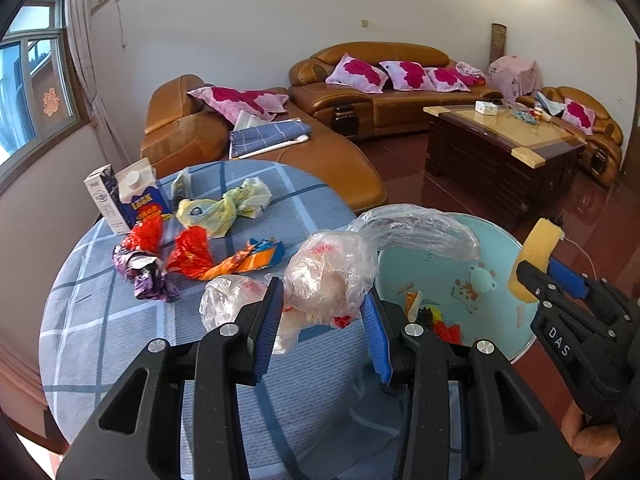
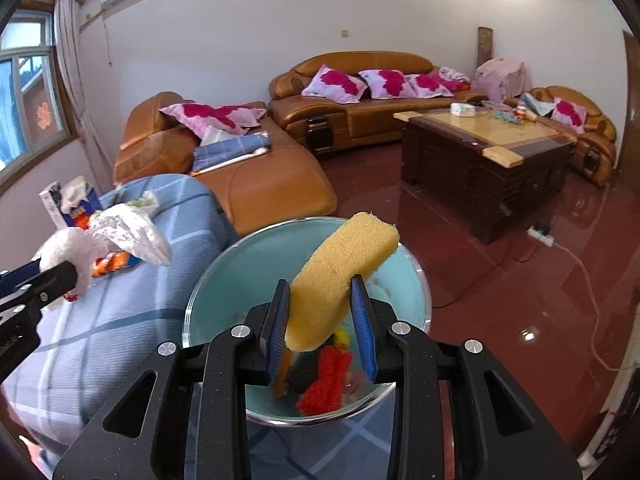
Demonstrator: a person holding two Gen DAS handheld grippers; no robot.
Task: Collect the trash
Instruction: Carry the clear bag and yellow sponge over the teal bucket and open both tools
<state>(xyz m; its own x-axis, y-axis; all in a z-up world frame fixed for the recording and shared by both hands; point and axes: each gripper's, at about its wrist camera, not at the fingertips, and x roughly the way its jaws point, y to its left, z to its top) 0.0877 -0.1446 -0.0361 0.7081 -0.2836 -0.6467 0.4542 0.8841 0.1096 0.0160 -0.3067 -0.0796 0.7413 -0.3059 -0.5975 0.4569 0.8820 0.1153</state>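
- The worktop [image 1: 120, 320], a round one under a blue checked cloth, carries the remaining trash on its far left: two cartons [image 1: 128, 200], a yellow bag [image 1: 208, 216], red and orange wrappers [image 1: 192, 252] and a purple foil wrapper [image 1: 140, 276]. Leave those until both tools are emptied.
- The pale blue basin [image 1: 460, 276] at the right edge of the worktop is, I judge, the collecting point; it already holds a few coloured scraps. Bring each load fully over its hollow before you let go, not merely to the rim.
- Your left tool [image 1: 320, 312] is pinching a crumpled clear plastic bag [image 1: 332, 276]. The bag sits just left of the basin, with its loose tail already draped over the near-left rim. It is light and clingy, so carry it further right and spread the jaws wide, or it may hang on a pad.
- Your right tool [image 2: 320, 320] is pinching a yellow sponge [image 2: 340, 276] by its lower part; the sponge leans up and to the right, directly above the basin's interior. It looks ready to drop; lower a little first so it does not bounce out.
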